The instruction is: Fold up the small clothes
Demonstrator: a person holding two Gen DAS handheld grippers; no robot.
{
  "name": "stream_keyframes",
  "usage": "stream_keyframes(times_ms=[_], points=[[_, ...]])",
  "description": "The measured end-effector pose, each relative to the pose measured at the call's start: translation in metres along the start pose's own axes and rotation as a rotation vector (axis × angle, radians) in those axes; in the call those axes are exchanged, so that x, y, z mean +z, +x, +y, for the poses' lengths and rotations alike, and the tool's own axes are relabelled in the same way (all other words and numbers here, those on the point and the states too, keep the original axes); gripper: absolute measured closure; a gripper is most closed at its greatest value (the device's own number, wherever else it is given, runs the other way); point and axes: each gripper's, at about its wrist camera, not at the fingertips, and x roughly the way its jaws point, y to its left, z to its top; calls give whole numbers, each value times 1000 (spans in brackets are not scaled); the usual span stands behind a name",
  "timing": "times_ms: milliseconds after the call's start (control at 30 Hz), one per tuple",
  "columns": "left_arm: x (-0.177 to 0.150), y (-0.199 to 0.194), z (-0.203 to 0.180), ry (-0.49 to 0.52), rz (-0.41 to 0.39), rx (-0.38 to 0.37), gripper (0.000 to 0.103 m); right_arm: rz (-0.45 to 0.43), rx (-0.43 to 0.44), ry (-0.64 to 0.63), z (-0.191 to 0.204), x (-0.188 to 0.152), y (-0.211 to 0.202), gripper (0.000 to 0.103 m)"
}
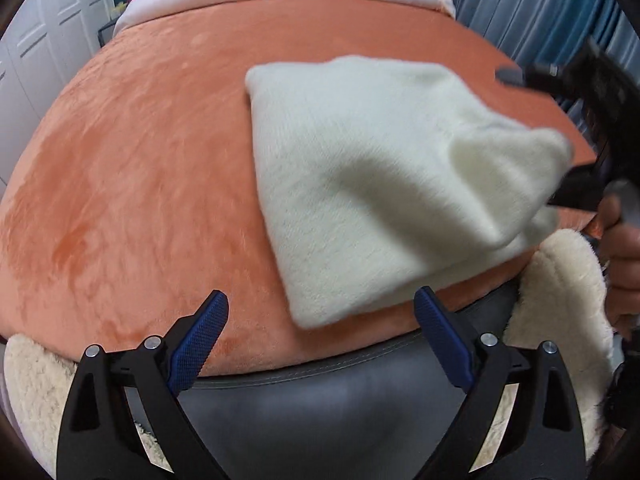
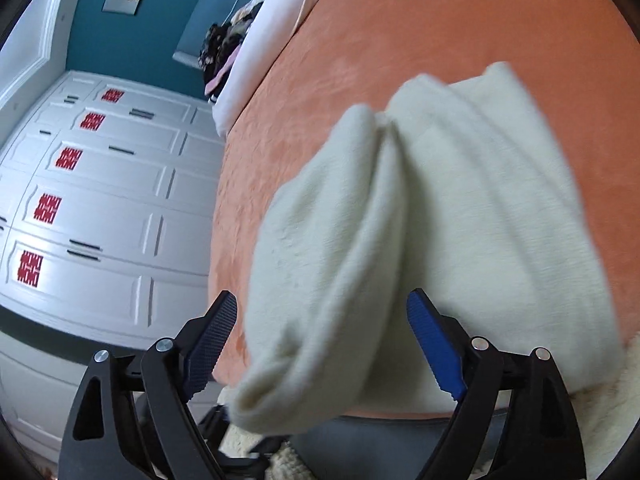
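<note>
Left wrist view: I see my left tongs [image 1: 320, 312] spread wide with nothing between the blue pads [image 1: 200, 340]; they hang over the near edge of the bed [image 1: 132, 160].
Garment: a cream fleece piece [image 1: 360, 184] lies folded on the orange bed cover, right of centre from this camera, its near corner reaching almost to the bed's edge.
Garment shape: its far-left part lies flat, while the right side is bunched up into a raised hump and looks blurred.
Right tongs, seen from the left: my right tongs [image 1: 560, 136] show at the right border as a dark blurred shape beside that hump; from here I cannot tell whether they touch it.
Hand: part of my hand [image 1: 620, 248] shows below that dark shape.
Right wrist view: my right tongs [image 2: 320, 320] are spread wide; the cream piece [image 2: 420, 240] fills the gap between the pads, but neither pad [image 2: 436, 348] presses on it.
Fold lines: two soft ridges meet in a crease running away from the camera.
Surroundings: a white wardrobe [image 2: 100, 200] with red marks stands left of the bed; a fluffy cream rug [image 1: 560, 300] lies at the foot.
</note>
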Motion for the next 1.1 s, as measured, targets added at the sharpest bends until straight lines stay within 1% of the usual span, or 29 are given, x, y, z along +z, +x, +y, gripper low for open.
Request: stream_keyframes(times_ms=[33, 67, 133, 167, 200, 233, 267, 300, 367, 400, 433, 467, 500, 533, 567, 600, 633, 667, 700, 800, 867, 900, 933, 967, 1000, 1033, 1067, 1100], points=[[-1, 2, -4, 19, 1, -4, 11, 17, -18, -16, 9, 1, 5, 18], [1, 2, -9, 41, -7, -1, 11, 42, -52, -38, 19, 3, 12, 17], [-5, 3, -18, 98, -24, 7, 11, 89, -132, -89, 33, 8, 32, 17], [-6, 6, -23, 122, -27, 21, 11, 91, -184, -123, 39, 8, 39, 39], [-9, 8, -24, 136, -29, 44, 12, 92, -241, -175, 46, 8, 45, 82], [-12, 10, -26, 139, -30, 74, 12, 96, -289, -229, 56, 12, 47, 80], [-13, 11, -26, 129, -29, 75, 20, 74, -258, -254, 64, 13, 39, 81], [-13, 11, -23, 108, -22, 46, 37, 19, -149, -260, 76, 16, 18, 83], [-7, 12, -14, 58, -1, 18, 49, -55, 52, -247, 87, 24, -28, 86], [-5, 11, -8, 17, -3, -16, 55, -92, 84, -252, 86, 26, -45, 86], [-2, 11, -2, -26, 0, -54, 58, -129, 96, -251, 78, 28, -58, 87], [0, 14, 1, -48, 12, -72, 63, -155, 73, -224, 57, 29, -67, 87], [0, 18, 1, -57, 31, -79, 68, -154, 4, -193, 34, 32, -66, 87], [0, 24, 1, -65, 54, -83, 70, -133, -115, -151, 0, 33, -57, 87], [-3, 30, 0, -74, 75, -86, 71, -83, -256, -89, -43, 31, -41, 88], [-4, 36, -1, -81, 94, -87, 73, -42, -307, -36, -73, 27, -30, 89], [-6, 39, -1, -84, 104, -80, 73, -66, -240, 16, -93, 19, -31, 90], [-7, 39, -1, -84, 107, -73, 73, -95, -167, 53, -97, 15, -39, 90], [-7, 39, 0, -86, 106, -75, 73, -106, -161, 62, -94, 13, -44, 89], [-5, 37, 0, -91, 104, -69, 73, -122, -242, -29, -69, 8, -48, 89], [-7, 36, -2, -84, 102, -65, 73, -158, -204, -43, -58, 2, -59, 89], [-8, 35, 0, -81, 101, -65, 72, -168, -195, -39, -59, -2, -64, 89], [-8, 36, -1, -76, 99, -59, 71, -156, -210, -29, -66, -4, -62, 89], [-8, 38, -1, -70, 99, -51, 68, -123, -240, -19, -76, -6, -56, 88], [-9, 37, -3, -62, 97, -45, 67, -99, -245, -9, -87, -5, -52, 89], [-10, 33, -7, -56, 90, -47, 67, -108, -222, 8, -89, -1, -51, 89], [-9, 26, -9, -44, 71, -48, 65, -111, -194, 28, -87, -1, -58, 84], [-8, 19, -11, -28, 51, -44, 64, -118, -192, 33, -84, 0, -61, 74]])
